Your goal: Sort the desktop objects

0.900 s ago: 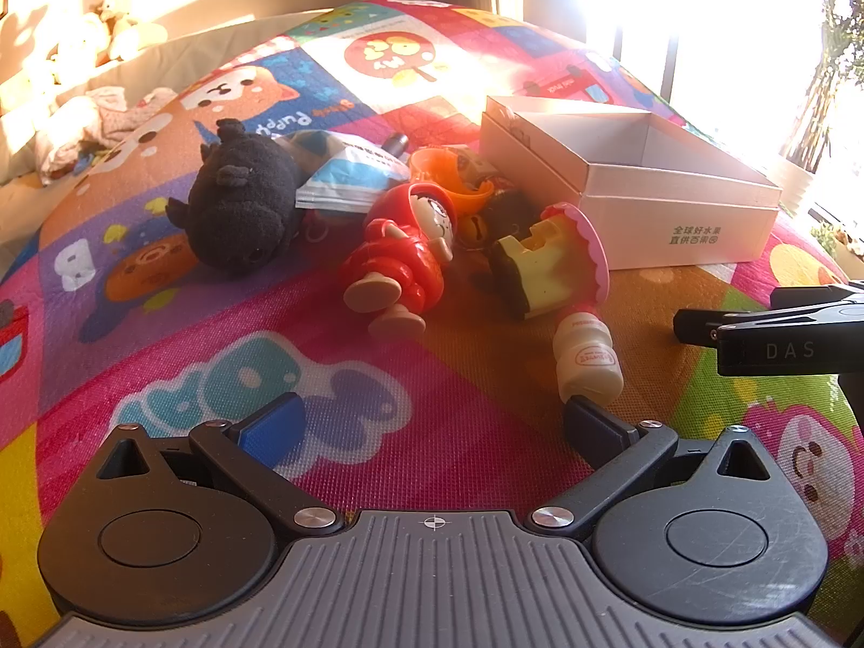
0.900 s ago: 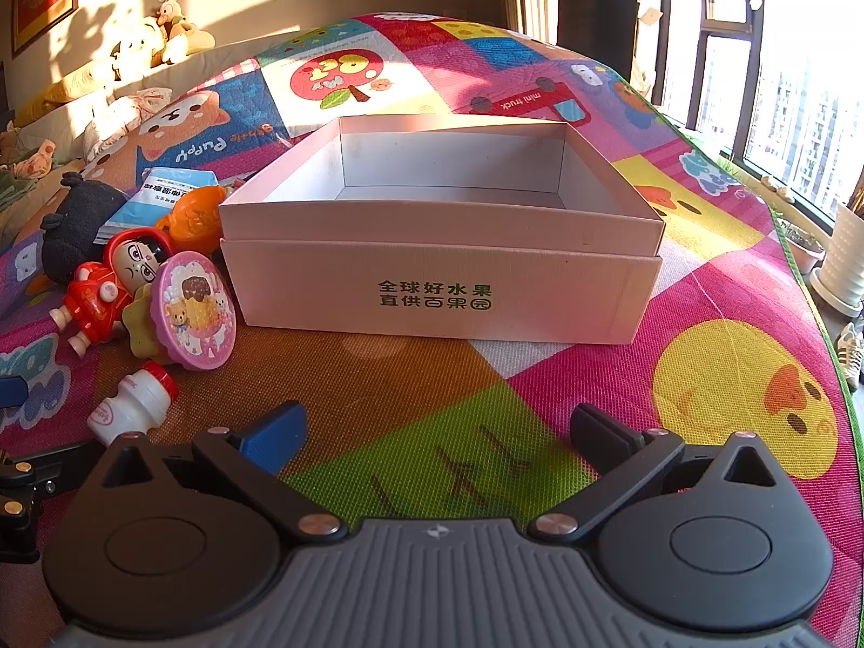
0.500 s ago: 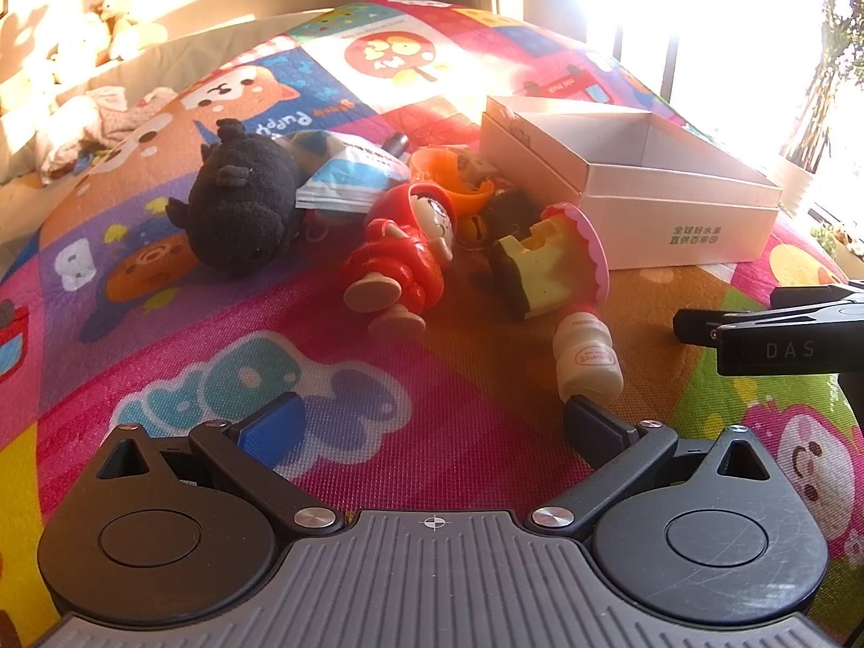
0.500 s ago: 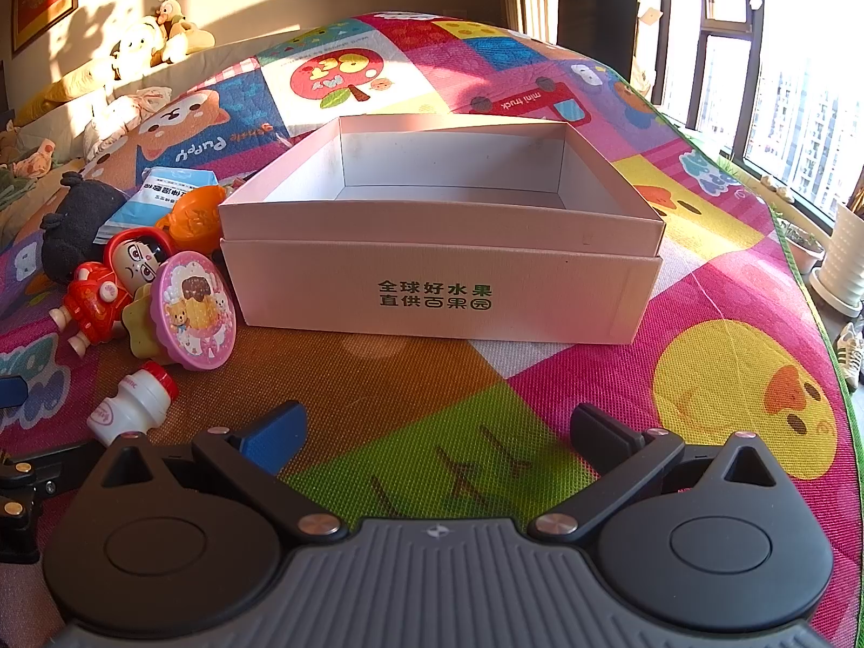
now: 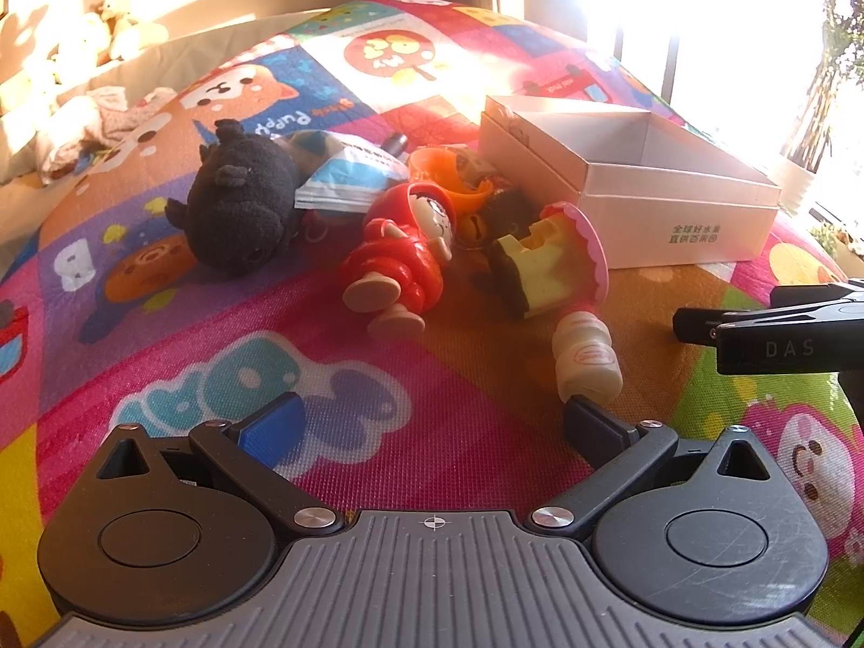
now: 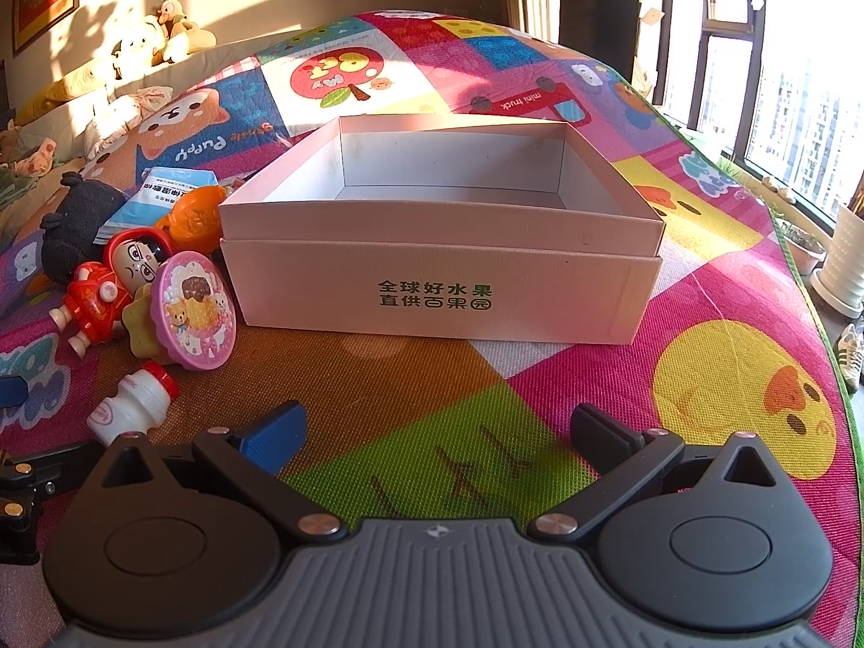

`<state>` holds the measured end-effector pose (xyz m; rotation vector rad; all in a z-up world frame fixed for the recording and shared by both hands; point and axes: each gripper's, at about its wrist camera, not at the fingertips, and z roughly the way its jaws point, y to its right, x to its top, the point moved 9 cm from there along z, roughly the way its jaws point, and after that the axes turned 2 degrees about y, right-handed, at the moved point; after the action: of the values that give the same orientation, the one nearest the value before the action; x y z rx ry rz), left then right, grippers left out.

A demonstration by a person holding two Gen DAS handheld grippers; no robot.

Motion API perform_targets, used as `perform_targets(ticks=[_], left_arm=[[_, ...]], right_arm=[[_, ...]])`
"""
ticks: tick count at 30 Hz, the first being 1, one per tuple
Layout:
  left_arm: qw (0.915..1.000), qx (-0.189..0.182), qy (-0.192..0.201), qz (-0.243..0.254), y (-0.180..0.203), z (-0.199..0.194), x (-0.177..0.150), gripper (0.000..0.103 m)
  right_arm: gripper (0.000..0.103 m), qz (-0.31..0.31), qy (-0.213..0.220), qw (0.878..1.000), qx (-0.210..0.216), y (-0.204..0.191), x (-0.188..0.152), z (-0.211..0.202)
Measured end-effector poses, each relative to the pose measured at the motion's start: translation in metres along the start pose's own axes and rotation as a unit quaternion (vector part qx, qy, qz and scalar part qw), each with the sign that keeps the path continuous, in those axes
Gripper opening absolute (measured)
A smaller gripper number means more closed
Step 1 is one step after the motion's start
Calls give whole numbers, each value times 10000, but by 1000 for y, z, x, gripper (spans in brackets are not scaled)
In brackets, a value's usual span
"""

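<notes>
Both tongs wide open, nothing between the pads: left tongs at bottom centre of the left wrist view, right tongs likewise in the right. Nothing sorted yet, white box looks empty, centre frame in the right view. Toys sit in a heap left of it on the play mat: black plush, red doll, yellow-and-pink toy, small yogurt bottle. Bottle is nearest, lying on its side just ahead of the left tongs' right pad, apart from the heap. I'd take that first: straddle the body across its width, not the cap end, close gently since it will likely roll. Keep the right tongs clear of the box rim.
</notes>
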<state>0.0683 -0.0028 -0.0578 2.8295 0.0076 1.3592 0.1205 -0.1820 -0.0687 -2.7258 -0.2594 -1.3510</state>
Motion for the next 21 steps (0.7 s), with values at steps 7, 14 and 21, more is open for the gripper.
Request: perform_targets(ticks=[7, 14, 21], left_arm=[[10000, -11, 4, 11, -4, -1, -1, 103], [10000, 5, 3, -8, -6, -1, -1, 103], [10000, 6, -4, 31, -3, -2, -2, 103]], right_arm=[[103, -6, -3, 10000, 5, 2, 0, 0], [103, -27, 0, 10000, 28, 2, 0, 1], [103, -25, -4, 10000, 26, 4, 1, 1]])
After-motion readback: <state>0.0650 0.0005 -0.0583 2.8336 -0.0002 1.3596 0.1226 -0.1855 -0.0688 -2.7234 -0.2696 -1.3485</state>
